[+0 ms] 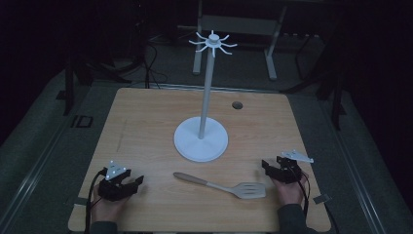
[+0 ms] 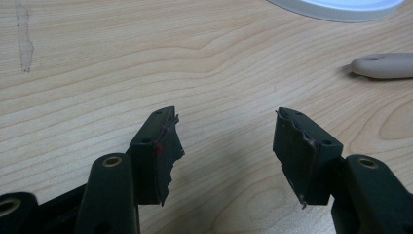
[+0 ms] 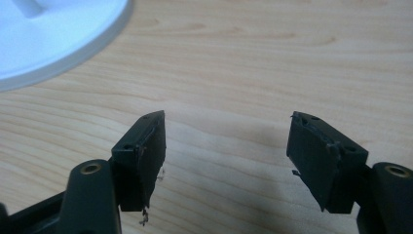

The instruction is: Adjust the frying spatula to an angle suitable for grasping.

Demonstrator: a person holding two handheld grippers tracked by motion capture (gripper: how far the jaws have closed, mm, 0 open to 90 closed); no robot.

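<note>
A slotted spatula (image 1: 221, 185) with a pale wooden handle lies flat near the table's front edge, between the two hands. Its handle tip (image 2: 384, 65) reaches into the left gripper view at the right. Behind it stands a white rack (image 1: 201, 139) with a round base, a tall pole and a ring of hooks on top. My left gripper (image 1: 138, 181) rests at the front left, open and holding nothing (image 2: 226, 131). At the front right my right gripper (image 1: 267, 165) is open too, jaws wide over bare wood (image 3: 226, 134).
The wooden table (image 1: 146, 122) has a small round hole (image 1: 237, 105) at the back right. The rack's base rim (image 3: 63, 46) lies close ahead of the right gripper, to the left. Dark floor and metal frame legs surround the table.
</note>
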